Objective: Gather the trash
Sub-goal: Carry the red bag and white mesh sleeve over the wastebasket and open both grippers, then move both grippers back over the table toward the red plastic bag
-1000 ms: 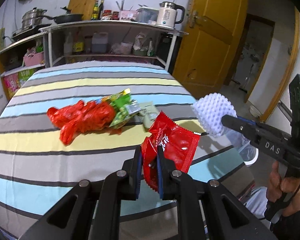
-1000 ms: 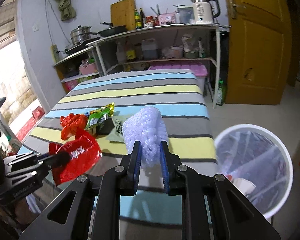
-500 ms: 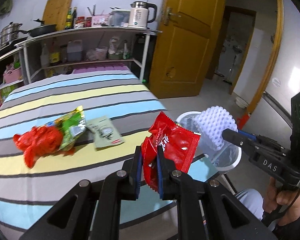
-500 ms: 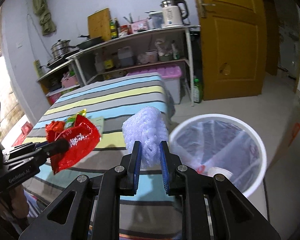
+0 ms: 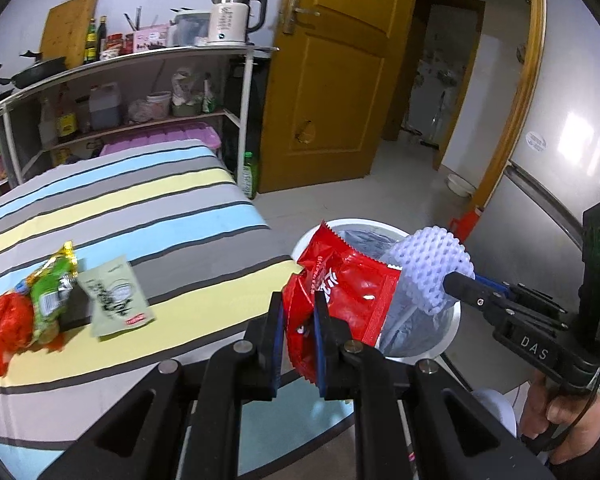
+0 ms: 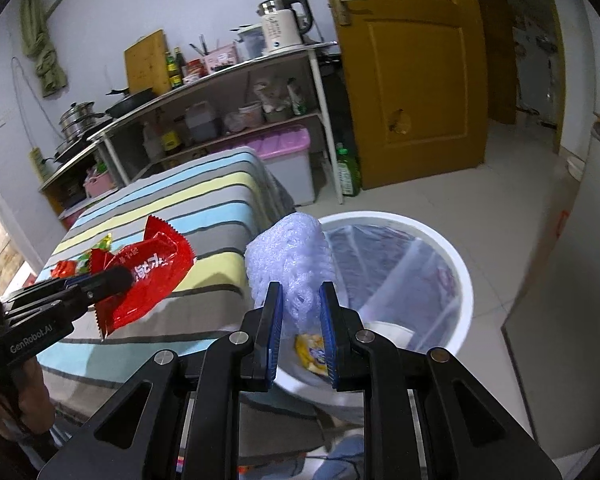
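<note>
A red snack wrapper (image 5: pixel 342 300) is being pinched near its lower edge by the left gripper (image 5: pixel 296 330), jaws nearly closed on the foil, with the rest of the wrapper standing up and leaning right over the near-left rim of the white trash bin (image 5: pixel 452 320). A white foam fruit net (image 6: pixel 290 264) is being clamped by the right gripper (image 6: pixel 298 324), jaws narrowed onto its lower part, the net rising upright above the fingertips and being held over the left rim of the bin (image 6: pixel 456 272). In the left wrist view the net (image 5: pixel 434 270) is being seen just right of the wrapper, touching or almost touching it; which one cannot be told. In the right wrist view the wrapper (image 6: pixel 148 276) is being seen left of the net, apart from it, over the tabletop edge. The bin is being lined with a clear bag, and a yellow packet (image 6: pixel 310 350) is lying inside it, near side. The bin is standing on the floor just right of the striped tabletop (image 5: pixel 140 216). More trash is lying on the tabletop, far left: a crumpled red plastic bag (image 5: pixel 4 322), a green snack packet (image 5: pixel 50 296) against it, and a pale green sachet (image 5: pixel 114 298) just right of that. A shelf unit (image 5: pixel 140 80) carrying a kettle (image 5: pixel 230 16) is standing beyond the tabletop, with a yellow-brown door (image 5: pixel 332 72) to its right.
</note>
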`<action>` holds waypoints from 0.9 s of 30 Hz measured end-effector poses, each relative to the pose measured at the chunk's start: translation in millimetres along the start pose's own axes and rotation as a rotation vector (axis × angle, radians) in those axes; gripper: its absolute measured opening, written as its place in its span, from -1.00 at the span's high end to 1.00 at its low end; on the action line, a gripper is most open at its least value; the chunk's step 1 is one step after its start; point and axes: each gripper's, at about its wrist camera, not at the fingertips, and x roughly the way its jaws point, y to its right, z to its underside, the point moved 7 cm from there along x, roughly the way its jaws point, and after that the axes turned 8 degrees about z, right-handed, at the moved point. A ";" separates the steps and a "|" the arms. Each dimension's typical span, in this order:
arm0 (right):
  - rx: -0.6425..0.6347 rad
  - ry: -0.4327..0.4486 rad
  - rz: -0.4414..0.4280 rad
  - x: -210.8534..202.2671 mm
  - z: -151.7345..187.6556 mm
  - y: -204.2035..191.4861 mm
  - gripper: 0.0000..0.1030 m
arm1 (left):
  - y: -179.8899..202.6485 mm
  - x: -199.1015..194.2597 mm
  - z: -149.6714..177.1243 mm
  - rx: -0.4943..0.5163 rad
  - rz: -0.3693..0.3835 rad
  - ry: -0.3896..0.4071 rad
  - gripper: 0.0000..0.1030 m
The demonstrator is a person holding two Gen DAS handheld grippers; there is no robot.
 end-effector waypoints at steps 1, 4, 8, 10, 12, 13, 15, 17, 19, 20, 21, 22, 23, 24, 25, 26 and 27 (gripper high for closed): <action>0.005 -0.005 0.005 2.5 -0.1 3.8 0.63 | 2.2 4.7 -0.8 0.004 0.004 -0.005 0.74; 0.018 -0.016 0.014 7.1 1.6 12.2 0.63 | 10.8 17.2 -2.1 0.014 0.015 -0.018 0.74; 0.038 -0.034 0.028 13.2 6.3 24.0 0.63 | 19.8 33.3 -4.6 0.029 0.026 -0.035 0.74; 0.048 -0.046 0.036 18.6 8.0 30.8 0.63 | 23.9 42.2 -5.3 0.033 0.030 -0.046 0.74; 0.057 -0.059 0.041 22.6 9.3 33.9 0.61 | 27.5 50.8 -6.7 0.038 0.040 -0.057 0.74; 0.062 -0.065 0.044 24.8 9.8 35.1 0.61 | 29.6 55.4 -7.1 0.041 0.044 -0.063 0.74; 0.071 -0.079 0.047 29.6 12.0 39.5 0.55 | 33.0 65.5 -6.2 0.045 0.049 -0.082 0.73; 0.082 -0.097 0.057 36.7 14.7 44.7 0.55 | 36.2 75.1 -3.8 0.046 0.057 -0.102 0.73; 0.085 -0.110 0.061 41.9 16.9 48.6 0.54 | 37.7 82.8 -0.4 0.045 0.063 -0.120 0.73; 0.084 -0.118 0.066 44.7 18.3 50.2 0.54 | 37.5 84.8 0.6 0.046 0.065 -0.127 0.72; 0.083 -0.125 0.070 47.2 19.5 51.2 0.51 | 37.5 87.7 1.6 0.047 0.063 -0.135 0.72; 0.082 -0.129 0.072 48.9 21.3 52.7 0.49 | 37.5 89.8 2.3 0.047 0.062 -0.140 0.72; 0.082 -0.132 0.073 50.3 22.2 53.1 0.45 | 37.8 91.4 2.6 0.047 0.063 -0.145 0.69; 0.082 -0.135 0.073 51.4 22.5 53.2 0.40 | 37.6 92.7 2.1 0.045 0.065 -0.146 0.67; 0.083 -0.136 0.075 52.1 23.5 54.5 0.38 | 37.6 92.5 1.7 0.044 0.067 -0.145 0.64; 0.083 -0.137 0.078 52.3 23.7 55.1 0.35 | 37.2 91.9 0.7 0.042 0.069 -0.143 0.57; 0.083 -0.135 0.079 52.4 24.0 55.8 0.33 | 37.1 90.3 -0.2 0.040 0.071 -0.137 0.53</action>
